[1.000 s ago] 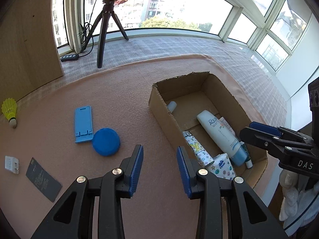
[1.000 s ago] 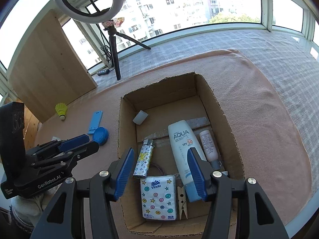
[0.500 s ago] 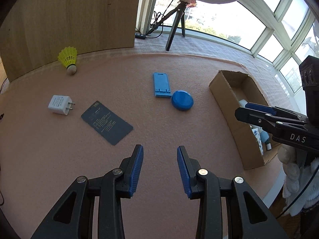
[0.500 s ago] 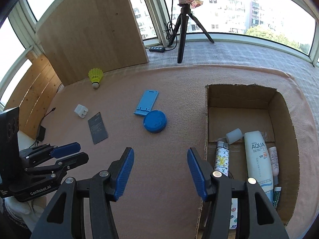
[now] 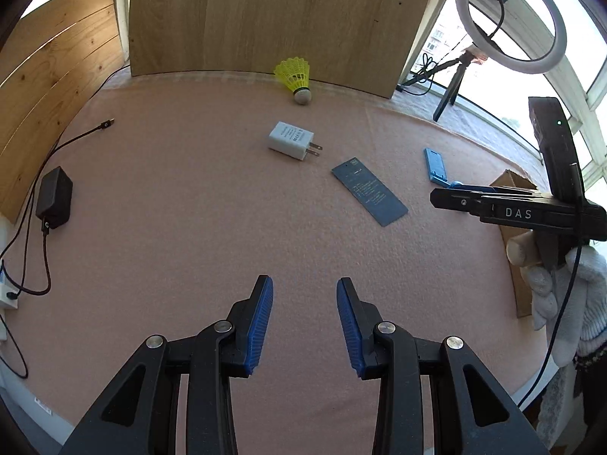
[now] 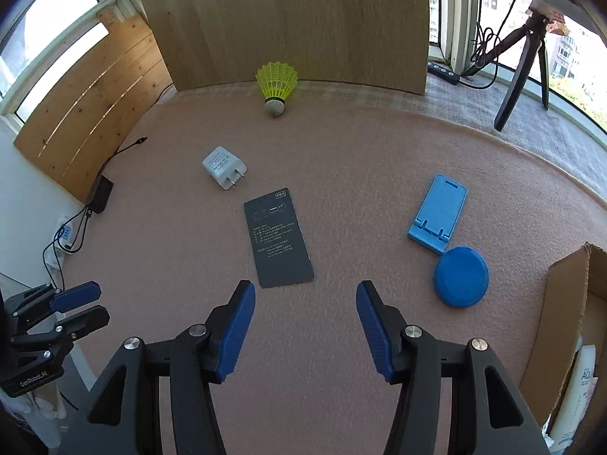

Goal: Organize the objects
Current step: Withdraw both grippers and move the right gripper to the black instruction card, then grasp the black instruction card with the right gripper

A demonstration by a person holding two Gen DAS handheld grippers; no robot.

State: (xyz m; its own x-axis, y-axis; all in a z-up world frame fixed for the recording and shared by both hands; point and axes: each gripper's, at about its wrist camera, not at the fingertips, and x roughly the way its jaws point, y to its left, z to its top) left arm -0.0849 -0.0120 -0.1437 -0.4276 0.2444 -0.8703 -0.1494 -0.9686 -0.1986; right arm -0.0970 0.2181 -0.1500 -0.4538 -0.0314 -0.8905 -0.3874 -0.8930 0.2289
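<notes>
Each hand-held gripper is built from black plastic arms fitted with silver screws and ribbed blue pads. "DAS" is printed in white on the right hand-held gripper [image 5: 455,194], "GenRobot.AI" on the left hand-held gripper [image 6: 81,305]. A white knit glove [image 5: 561,292] is worn; a thin black cable [image 5: 565,303] is routed past it.

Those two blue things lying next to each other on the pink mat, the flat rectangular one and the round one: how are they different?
The blue phone stand is a light blue rectangle with a slot near its far end and a small lip at its near end. The blue disc is a darker blue, round and plain, with no slot or lip. The stand lies farther from the camera, the disc nearer, right at the stand's lipped end. Both are blue and lie flat on the pink mat, beside the cardboard box.
</notes>
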